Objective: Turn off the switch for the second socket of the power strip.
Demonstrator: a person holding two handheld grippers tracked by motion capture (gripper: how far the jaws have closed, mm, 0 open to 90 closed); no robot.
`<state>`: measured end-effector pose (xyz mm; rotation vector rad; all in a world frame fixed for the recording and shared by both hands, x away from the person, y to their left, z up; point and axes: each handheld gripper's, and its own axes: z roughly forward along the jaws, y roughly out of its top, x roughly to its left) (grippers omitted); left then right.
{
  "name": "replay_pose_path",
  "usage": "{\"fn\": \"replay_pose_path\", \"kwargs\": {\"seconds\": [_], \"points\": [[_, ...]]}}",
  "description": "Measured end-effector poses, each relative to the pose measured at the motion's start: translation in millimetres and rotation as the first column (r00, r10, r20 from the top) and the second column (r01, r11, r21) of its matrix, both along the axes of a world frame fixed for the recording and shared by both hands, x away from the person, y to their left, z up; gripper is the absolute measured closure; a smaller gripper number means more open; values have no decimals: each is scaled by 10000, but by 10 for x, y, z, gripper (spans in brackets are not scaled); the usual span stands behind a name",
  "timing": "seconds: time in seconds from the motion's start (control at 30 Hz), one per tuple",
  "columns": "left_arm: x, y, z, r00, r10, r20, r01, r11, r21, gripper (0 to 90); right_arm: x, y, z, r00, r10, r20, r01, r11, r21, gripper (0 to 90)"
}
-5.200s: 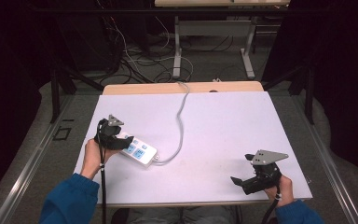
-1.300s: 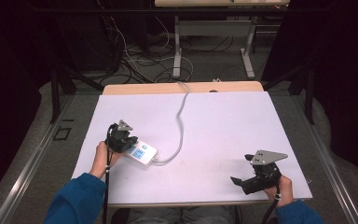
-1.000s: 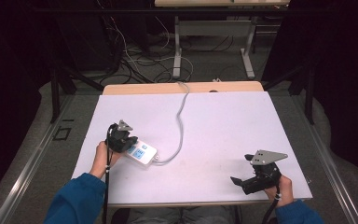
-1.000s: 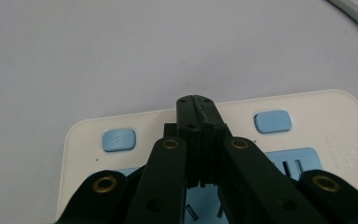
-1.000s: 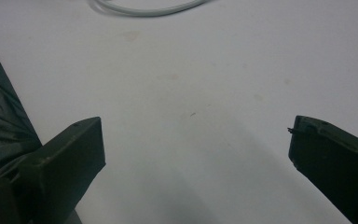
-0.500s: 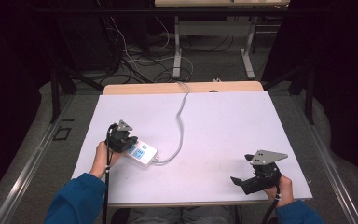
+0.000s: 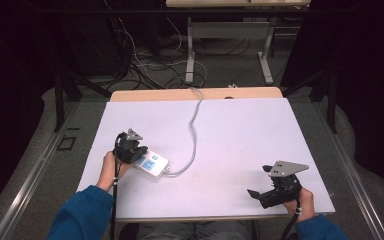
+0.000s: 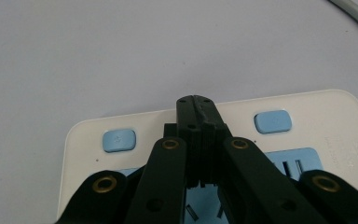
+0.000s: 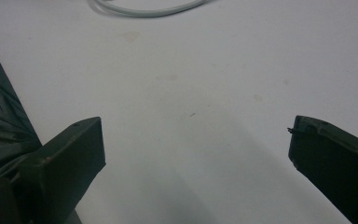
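A white power strip [image 7: 154, 164] with blue switches and sockets lies at the left of the white table top [image 7: 240, 135]. Its grey cable [image 7: 196, 120] runs to the far edge. My left gripper [image 7: 131, 148] stands over the strip's left end, jaws shut with nothing between them. In the left gripper view the closed tips [image 8: 196, 105] point down at the strip [image 8: 317, 116], between two blue switches [image 8: 119, 140]; whether they touch it I cannot tell. My right gripper [image 7: 256, 194] rests low at the front right, apart from the strip. Its jaws stand wide open [image 9: 196, 140] over bare table.
The cable [image 9: 144, 9] curls across the table ahead of the right gripper. A wooden strip [image 7: 195, 94] borders the table's far edge. Behind it stand metal desk legs [image 7: 190, 55] and loose cables on the floor. Dark curtains close both sides.
Since the earliest frame my left gripper has shifted a little right and tipped down over the power strip's end. Over the last second nothing has moved.
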<state>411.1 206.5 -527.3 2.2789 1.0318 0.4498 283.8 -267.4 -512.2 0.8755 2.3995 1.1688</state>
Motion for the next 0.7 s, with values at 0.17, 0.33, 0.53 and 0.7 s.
{"fn": "replay_pose_path", "kwargs": {"seconds": [0.17, 0.33, 0.53, 0.7], "points": [[-2, -8, -9, 9999, 54, 149, -55, 10000, 10, 900, 0, 0, 0, 10000, 2, -2, -2, 10000, 6, 30], [-3, -6, -1, 10000, 6, 85, -7, 10000, 53, 900, 1, -3, 0, 10000, -7, 23, 7, 10000, -1, 30], [-4, -7, 0, 10000, -12, 95, 12, 10000, 76, 900, 0, -5, 4, 10000, 18, -67, -19, 10000, -58, 30], [-4, -7, 0, 10000, -23, 93, 23, 10000, 77, 900, 2, -2, 0, 10000, 4, 18, -4, 10000, -6, 30]]}}
